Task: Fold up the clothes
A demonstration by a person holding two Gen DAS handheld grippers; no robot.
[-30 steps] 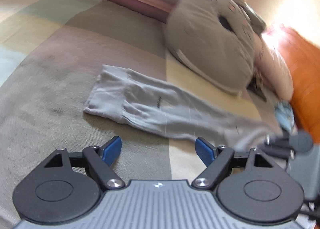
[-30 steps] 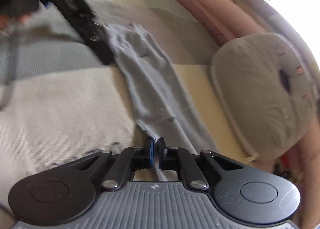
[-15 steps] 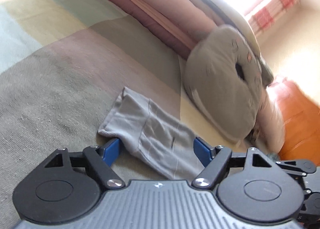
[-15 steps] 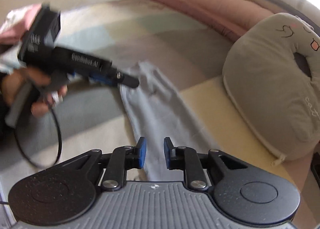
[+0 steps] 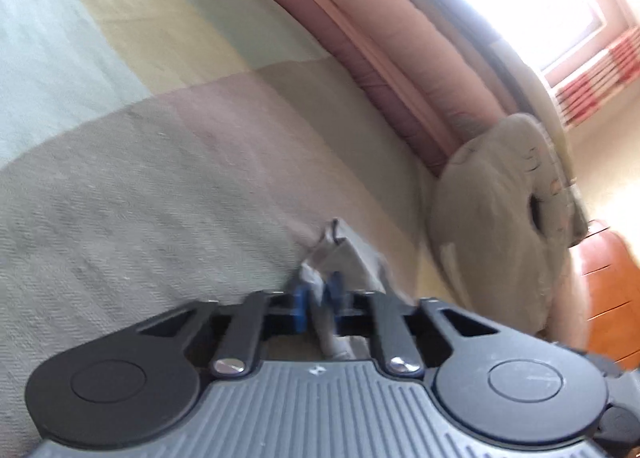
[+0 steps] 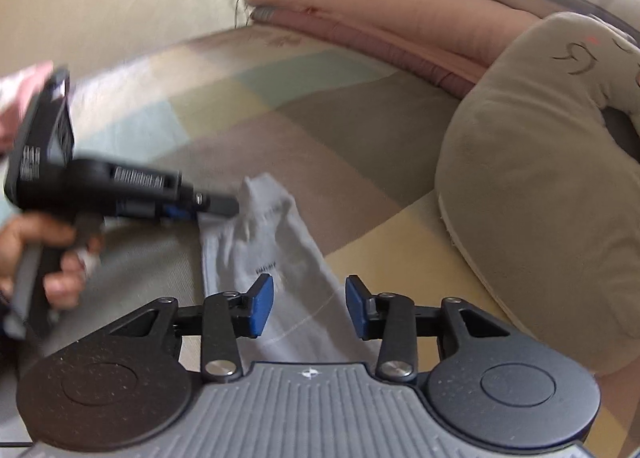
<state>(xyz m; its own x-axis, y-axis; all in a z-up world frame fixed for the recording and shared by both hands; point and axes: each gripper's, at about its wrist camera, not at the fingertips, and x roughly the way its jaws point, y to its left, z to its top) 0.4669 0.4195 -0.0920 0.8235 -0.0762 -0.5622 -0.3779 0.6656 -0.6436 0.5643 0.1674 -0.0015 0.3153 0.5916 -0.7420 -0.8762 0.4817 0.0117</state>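
A: Where is your left gripper (image 5: 319, 300) at this moment?

B: You have it low over the patchwork bedspread (image 5: 168, 162), and its blue pads are pressed together on the end of the grey garment (image 6: 276, 258). In the left wrist view, a bunch of grey cloth stands up between the two pads and a little fold of it goes forward from them.

A: And from the other side?

B: In the right wrist view you see the same gripper from the side, with your left hand (image 6: 48, 254) around its black handle. Its tip touches the far end of the garment, and there the cloth is lifted and wrinkled.

A: What about your right gripper (image 6: 309, 306)?

B: Its fingers stand wide apart and they hold nothing. The near part of the garment lies flat on the bedspread and passes under the gap between the two blue pads (image 6: 260, 308). I cannot tell if the pads touch the cloth.

A: How does the garment lie?

B: It is a long narrow strip with a small dark print in the middle. It runs from the right gripper up to the left one.

A: What is beside it?

B: The grey plush cushion (image 6: 532, 186) is on the right, near but apart. The pink folded quilt (image 6: 380, 18) lies behind, along the far edge of the bed.
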